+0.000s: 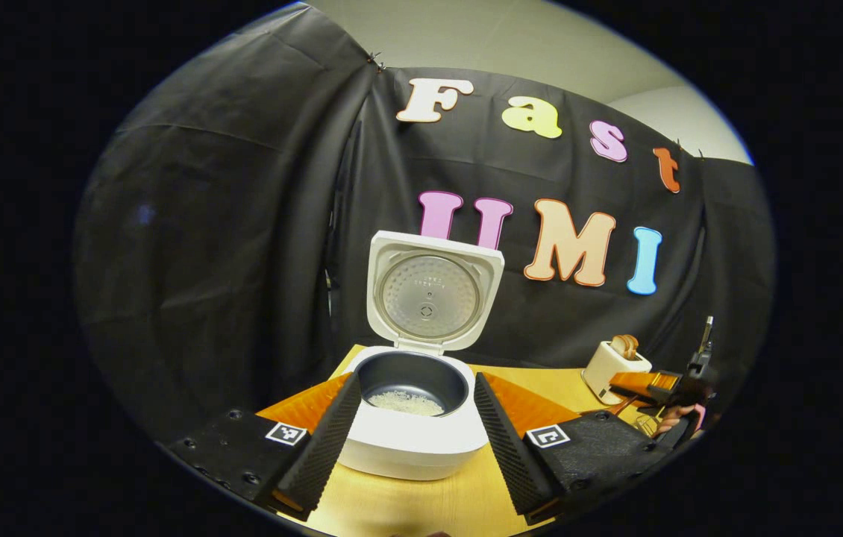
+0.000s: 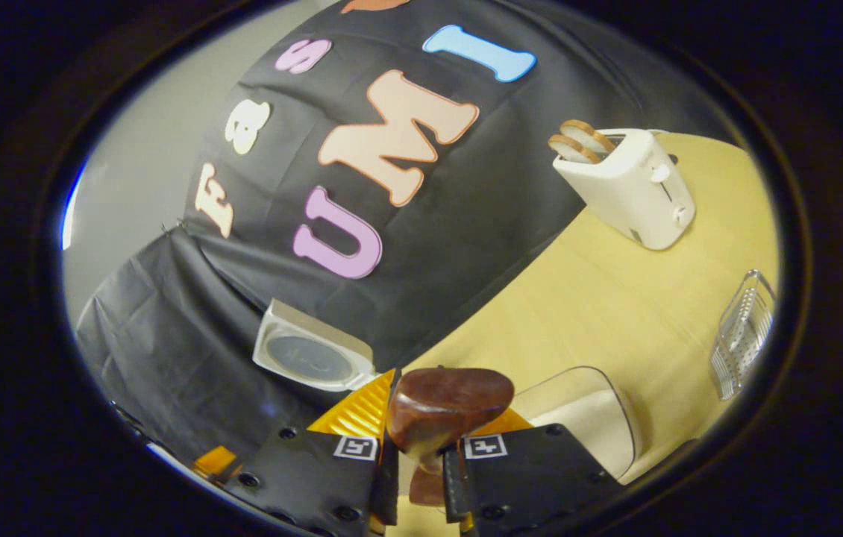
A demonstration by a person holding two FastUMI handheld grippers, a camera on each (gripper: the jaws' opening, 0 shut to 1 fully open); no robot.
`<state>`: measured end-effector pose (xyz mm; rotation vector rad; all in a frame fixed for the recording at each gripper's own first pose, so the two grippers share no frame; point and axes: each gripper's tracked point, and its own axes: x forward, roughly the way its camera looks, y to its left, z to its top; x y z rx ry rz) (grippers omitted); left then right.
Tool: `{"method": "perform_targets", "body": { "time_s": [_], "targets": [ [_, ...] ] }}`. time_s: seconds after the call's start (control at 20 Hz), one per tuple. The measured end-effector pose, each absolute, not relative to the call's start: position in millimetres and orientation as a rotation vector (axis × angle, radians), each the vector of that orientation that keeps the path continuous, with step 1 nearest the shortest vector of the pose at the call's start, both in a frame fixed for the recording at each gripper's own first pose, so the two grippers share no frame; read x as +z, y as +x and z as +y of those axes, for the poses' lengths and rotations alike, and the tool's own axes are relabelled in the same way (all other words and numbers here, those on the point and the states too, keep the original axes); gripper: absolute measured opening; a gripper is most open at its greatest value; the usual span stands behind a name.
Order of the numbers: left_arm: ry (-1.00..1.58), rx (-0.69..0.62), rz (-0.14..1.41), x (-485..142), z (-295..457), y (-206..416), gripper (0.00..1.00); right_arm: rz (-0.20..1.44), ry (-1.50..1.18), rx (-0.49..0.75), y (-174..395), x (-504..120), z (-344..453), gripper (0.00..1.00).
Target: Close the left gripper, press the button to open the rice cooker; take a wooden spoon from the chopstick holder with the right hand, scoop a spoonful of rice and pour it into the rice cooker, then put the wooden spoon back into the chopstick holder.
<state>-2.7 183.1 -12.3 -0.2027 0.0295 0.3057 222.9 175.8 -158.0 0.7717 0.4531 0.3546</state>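
The white round rice cooker [image 1: 414,425] is sitting open on the yellow wooden tabletop [image 1: 421,503], raw rice already lying in its dark pot. The left tongs [image 1: 415,429] are gaping wide around it. Off to its right, the right tongs [image 2: 421,466] are pinching the dark brown wooden spoon [image 2: 447,406], probably for returning it.

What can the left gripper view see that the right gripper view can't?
Left gripper view alone: inside the cooker's pot, with rice at the bottom, framed by the open left gripper.

Right gripper view alone: the wooden spoon clamped in the right gripper, a clear container and a wire rack.

Both: the raised lid, the toaster and the yellow table.
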Motion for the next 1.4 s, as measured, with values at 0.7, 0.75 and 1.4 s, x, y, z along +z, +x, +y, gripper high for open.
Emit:
{"method": "perform_targets", "body": {
  "time_s": [0.7,0.75,1.4],
  "targets": [
    [-0.15,0.276,0.037,0,233,-28,0.91,0.395,0.999,0.471,229,-86,279,0.28],
    [-0.14,0.265,0.041,0,239,-30,0.91,0.386,1.004,0.465,230,-86,291,0.27],
    [-0.149,0.149,0.09,-24,286,-29,0.91,0.275,0.671,0.383,261,-86,399,0.22]
  ]
}}
